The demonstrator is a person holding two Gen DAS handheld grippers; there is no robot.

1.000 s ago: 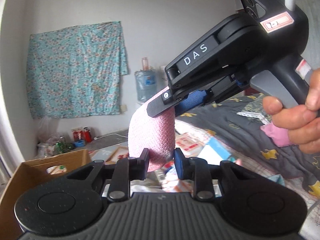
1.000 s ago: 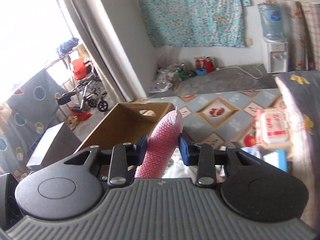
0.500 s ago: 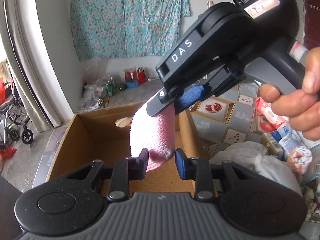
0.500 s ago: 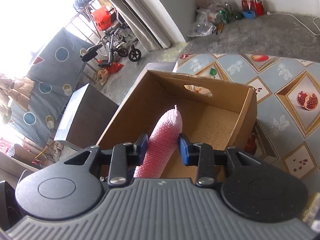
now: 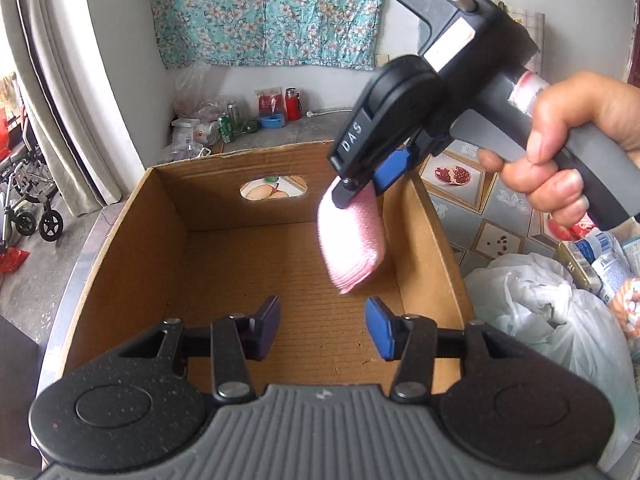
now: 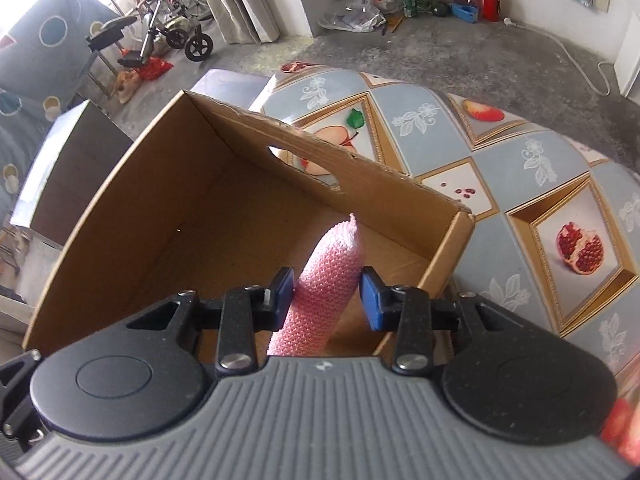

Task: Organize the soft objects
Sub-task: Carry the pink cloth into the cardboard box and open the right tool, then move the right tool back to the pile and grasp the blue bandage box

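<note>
Two tongs: both over the box (image 5: 168,208).
Left tongs (image 5: 322,330): opening, nothing between.
Right tongs (image 6: 325,294): opening, sponge (image 6: 330,264) between, left pad touching.
Sponge: hanging above the box floor.

Pink knitted cloth pouch (image 5: 352,248), nubbly and matt; box (image 5: 132,248) of ribbed brown cardboard; glossy patterned floor covering (image 6: 500,168); crinkled plastic bag (image 5: 532,312).

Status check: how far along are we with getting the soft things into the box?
Done: nothing yet; the cardboard box shows only bare floor. In hand: the right tool grips the pink knitted cloth, hanging over the box's right side; the left tool is opening with nothing between its jaws. Left: lower and release the cloth, then probably fetch further soft items, none of which I can identify here.
</note>
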